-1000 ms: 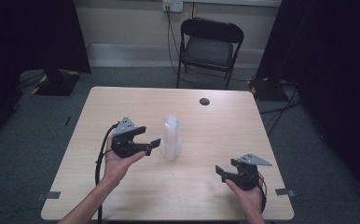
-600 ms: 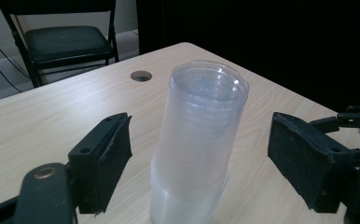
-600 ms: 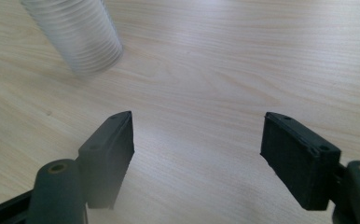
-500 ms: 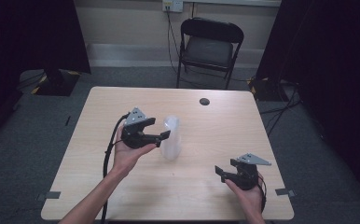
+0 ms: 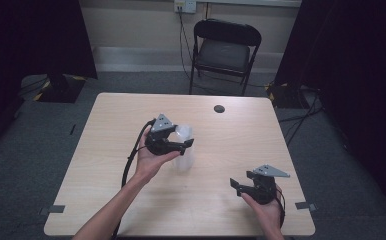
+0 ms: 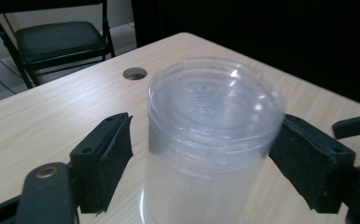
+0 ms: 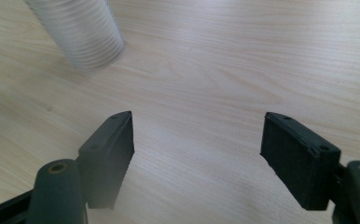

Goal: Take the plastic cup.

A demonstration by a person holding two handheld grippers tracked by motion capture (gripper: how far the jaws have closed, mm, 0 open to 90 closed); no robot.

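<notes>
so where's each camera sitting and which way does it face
High view: above the person's side, looking forward and down on the table; both forearms, left gripper and right gripper show.
Left gripper view: rides the left gripper, looking along its open jaws that flank the cup stack, toward the chair.
Right gripper view: rides the right gripper, looking down at tabletop past its open jaws.
All three share the cup stack.

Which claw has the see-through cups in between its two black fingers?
The left claw. The stack of clear plastic cups stands between its open jaws, which are not yet squeezing it. The right claw is open over bare table.
</notes>
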